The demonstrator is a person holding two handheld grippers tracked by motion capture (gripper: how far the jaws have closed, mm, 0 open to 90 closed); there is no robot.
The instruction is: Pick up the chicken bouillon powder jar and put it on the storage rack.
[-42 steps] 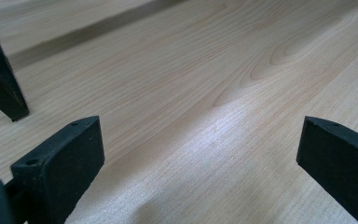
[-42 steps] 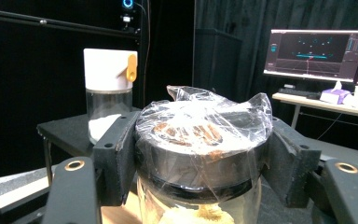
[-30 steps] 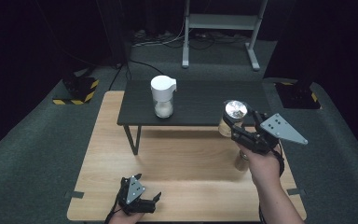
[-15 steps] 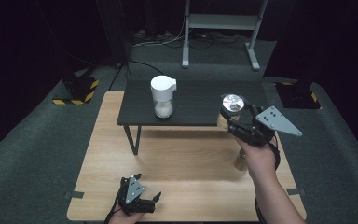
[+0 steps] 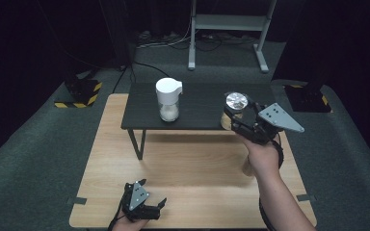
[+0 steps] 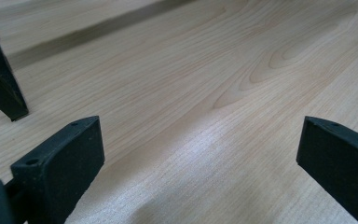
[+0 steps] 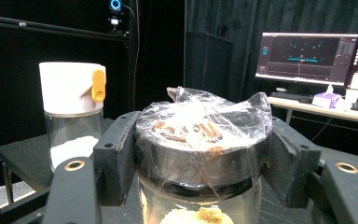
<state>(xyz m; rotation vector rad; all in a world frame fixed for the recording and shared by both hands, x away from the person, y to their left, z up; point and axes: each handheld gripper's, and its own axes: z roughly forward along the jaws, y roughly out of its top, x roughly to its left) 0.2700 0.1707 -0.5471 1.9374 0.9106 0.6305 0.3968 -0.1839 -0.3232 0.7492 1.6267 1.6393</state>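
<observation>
Glass jar with a black collar and a crinkled plastic film over its mouth (image 5: 234, 109) sits, in the high view, at the right end of the small black raised table (image 5: 197, 113), at about two o'clock from the middle of the light wooden tabletop (image 5: 188, 163). The right gripper (image 5: 238, 115) reaches it from four o'clock, its jaws clamped on the jar's neck. At nine o'clock from the jar, well apart, stands a clear canister with a white lid and white powder inside (image 5: 168, 99). The left gripper (image 5: 144, 204) rests at six o'clock on the wooden tabletop, far from the jar.

Left gripper view: the two black jaws stand wide apart above bare wood grain (image 6: 214, 93), nothing between them.

Right gripper view: the jar (image 7: 200, 144) sits dead centre, pinched at its black collar from nine and three o'clock. Film is bunched and shiny over brownish bits; pale crumbly contents show at six o'clock. The white-lidded canister (image 7: 72, 109), with a yellow tab, stands at nine o'clock.
</observation>
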